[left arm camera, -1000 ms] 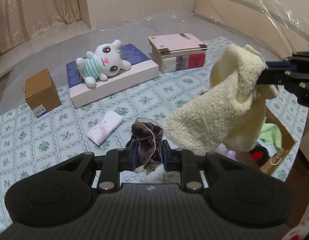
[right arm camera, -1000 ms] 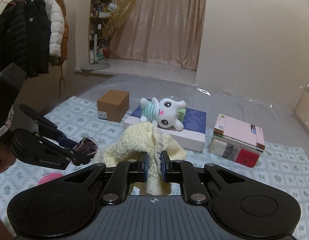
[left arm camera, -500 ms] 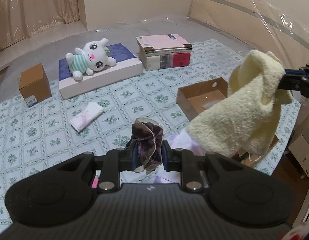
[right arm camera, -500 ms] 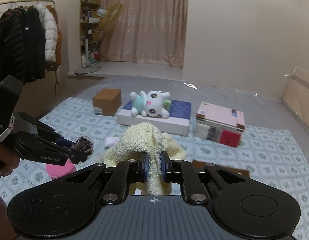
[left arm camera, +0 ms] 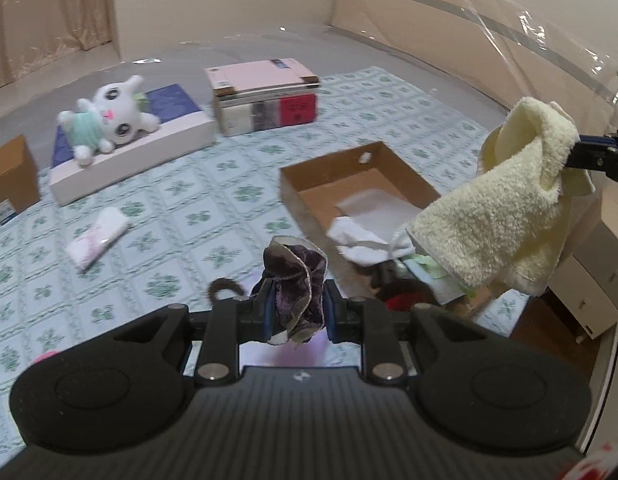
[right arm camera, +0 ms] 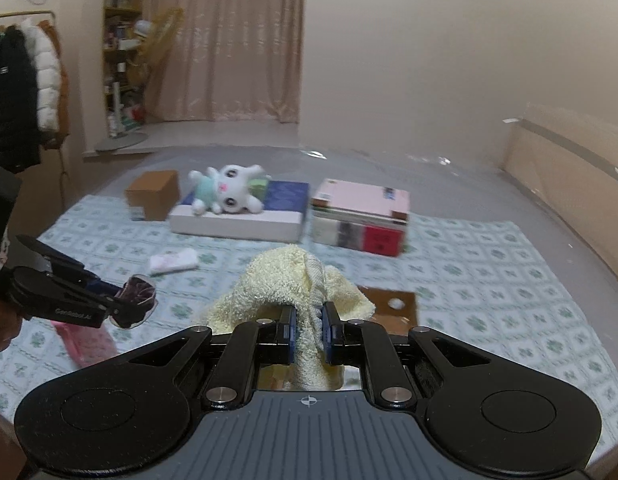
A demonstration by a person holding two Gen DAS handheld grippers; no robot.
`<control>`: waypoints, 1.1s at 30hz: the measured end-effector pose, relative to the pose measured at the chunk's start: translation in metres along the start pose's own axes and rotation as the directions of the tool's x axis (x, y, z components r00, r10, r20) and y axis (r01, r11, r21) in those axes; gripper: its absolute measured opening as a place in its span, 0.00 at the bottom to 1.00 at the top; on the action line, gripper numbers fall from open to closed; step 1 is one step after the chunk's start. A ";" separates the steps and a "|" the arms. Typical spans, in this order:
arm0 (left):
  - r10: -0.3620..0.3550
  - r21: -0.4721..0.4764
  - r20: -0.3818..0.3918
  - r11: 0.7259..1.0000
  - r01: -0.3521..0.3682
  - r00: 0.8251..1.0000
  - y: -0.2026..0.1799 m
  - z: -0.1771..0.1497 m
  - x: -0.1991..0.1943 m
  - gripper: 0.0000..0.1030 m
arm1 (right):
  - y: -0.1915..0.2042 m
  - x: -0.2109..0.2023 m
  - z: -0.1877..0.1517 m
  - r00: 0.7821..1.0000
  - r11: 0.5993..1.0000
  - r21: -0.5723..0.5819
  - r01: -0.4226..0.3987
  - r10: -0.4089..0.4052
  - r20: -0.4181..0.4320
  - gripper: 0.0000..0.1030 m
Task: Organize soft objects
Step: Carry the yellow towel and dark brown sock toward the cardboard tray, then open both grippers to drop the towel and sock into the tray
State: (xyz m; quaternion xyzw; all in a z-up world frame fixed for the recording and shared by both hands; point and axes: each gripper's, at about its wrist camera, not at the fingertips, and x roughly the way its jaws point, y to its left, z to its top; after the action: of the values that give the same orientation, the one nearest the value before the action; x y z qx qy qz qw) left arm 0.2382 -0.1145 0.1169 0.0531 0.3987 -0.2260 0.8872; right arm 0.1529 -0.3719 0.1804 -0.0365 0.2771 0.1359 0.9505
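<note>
Left gripper (left arm camera: pixel 296 312), near centre of the left view: fingers pinching a purple scrunchie (left arm camera: pixel 295 284), held clear above the sheet (left arm camera: pixel 213 200). Right gripper (right arm camera: pixel 308 334), near centre of the right view: fingers pressed onto a yellow towel (right arm camera: pixel 293 280), which drapes over and below the fingertips; same towel (left arm camera: pixel 505 216) seen hanging at right in the left view, above the near end of an open cardboard box (left arm camera: pixel 305 196).

Surface: bed covered by a pale sheet printed with green floral squares, bordered far and right by clear plastic film (left arm camera: pixel 489 12). Box at right of centre, holding white paper (left arm camera: pixel 373 204), a white cloth (left arm camera: pixel 357 236) over its near edge, and green, red and dark items, blurred, at its near end. Folded white-and-pink cloth (left arm camera: pixel 97 236) flat on the sheet at left. Pink object (right arm camera: pixel 85 344), blurred, on the near left of the sheet.

Far row, left to right: small brown carton (right arm camera: pixel 153 194); flat white box with a blue lid (right arm camera: pixel 245 216), bearing a white plush bunny (right arm camera: pixel 225 192) in a striped green top, lying on its side; stack of books (right arm camera: pixel 361 216) with a pink cover on top.

Room: plain cream walls (right arm camera: pixel 429 40); beige curtains (right arm camera: pixel 225 40) at far centre; shelves (right arm camera: pixel 121 40), cluttered, left of the curtains; coat rack (right arm camera: pixel 25 80) with dark and white padded jackets at far left; white drawers (left arm camera: pixel 601 280) beside the bed at right.
</note>
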 end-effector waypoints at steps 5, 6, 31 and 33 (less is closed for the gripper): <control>-0.035 0.018 -0.005 0.999 0.035 0.999 -0.026 0.010 0.021 0.20 | -0.031 0.002 -0.008 0.999 0.998 0.037 0.041 -0.040 -0.012 0.12; -0.042 0.017 -0.006 0.999 0.042 0.999 -0.031 0.012 0.027 0.20 | -0.036 0.004 -0.009 0.999 0.998 0.044 0.046 -0.046 -0.014 0.12; -0.082 -0.007 -0.107 0.997 0.082 0.991 -0.075 0.037 0.200 0.24 | -0.116 0.130 0.009 0.999 0.989 0.141 0.038 -0.037 -0.017 0.12; -0.079 0.003 -0.114 0.997 0.080 0.990 -0.075 0.037 0.207 0.26 | -0.117 0.142 0.011 0.999 0.989 0.143 0.034 -0.032 -0.011 0.12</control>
State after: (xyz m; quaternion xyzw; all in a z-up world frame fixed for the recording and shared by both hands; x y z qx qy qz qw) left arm 0.3500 -0.2659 -0.0033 0.0529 0.4494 -0.2593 0.8532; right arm 0.3063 -0.4491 0.1126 0.0267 0.2896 0.0998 0.9516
